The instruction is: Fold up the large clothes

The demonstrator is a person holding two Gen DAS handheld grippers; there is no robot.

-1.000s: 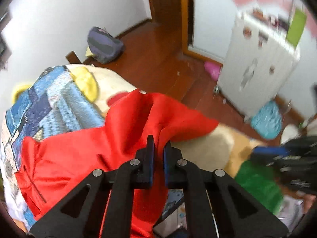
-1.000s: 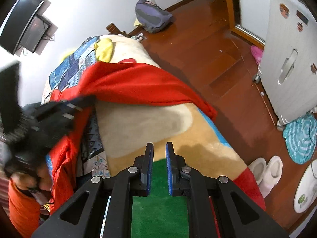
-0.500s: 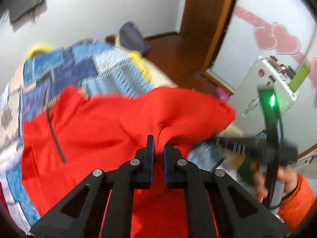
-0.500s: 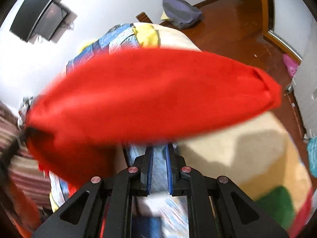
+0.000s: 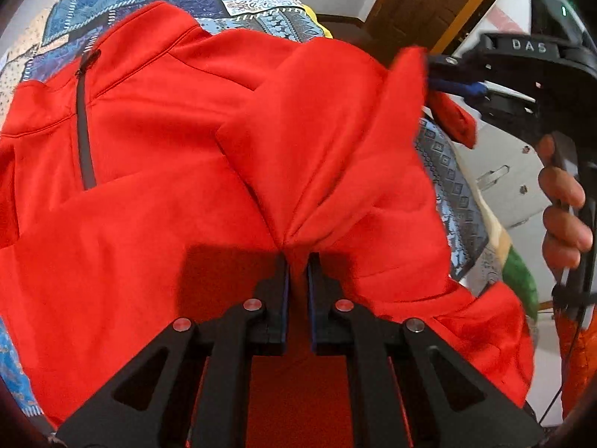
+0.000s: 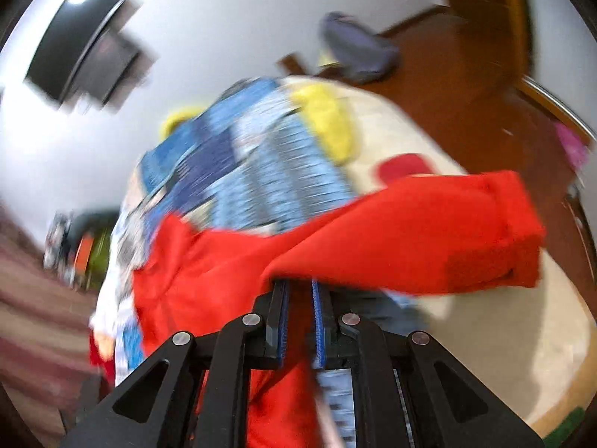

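The red pullover [image 5: 156, 142] lies across the bed [image 5: 261, 11], chest up, its dark zip toward ten o'clock in the left wrist view. The left tool [image 5: 297, 261] is narrowed on a pinch of red cloth at about six o'clock, the fabric gathering into creases right at its tips. The right tool [image 5: 459, 74] shows at two o'clock in that same view, a hand [image 5: 563, 201] round its handle; a corner of red cloth ends at its tips, and the sleeve [image 6: 429, 231] hangs in front of its own camera. Its jaws are fully narrowed — the blur in the right wrist view hides the pinch itself, so the hold on the sleeve is a judgement.

The step in hand looks like carrying one side of the pullover over the chest. To do it well, both tools should travel together at the same height so the folded edge stays straight — no slack between them. Lower the cloth flat toward the zip line before letting go, and release only when the layers rest on each other, or the fold will slide open.
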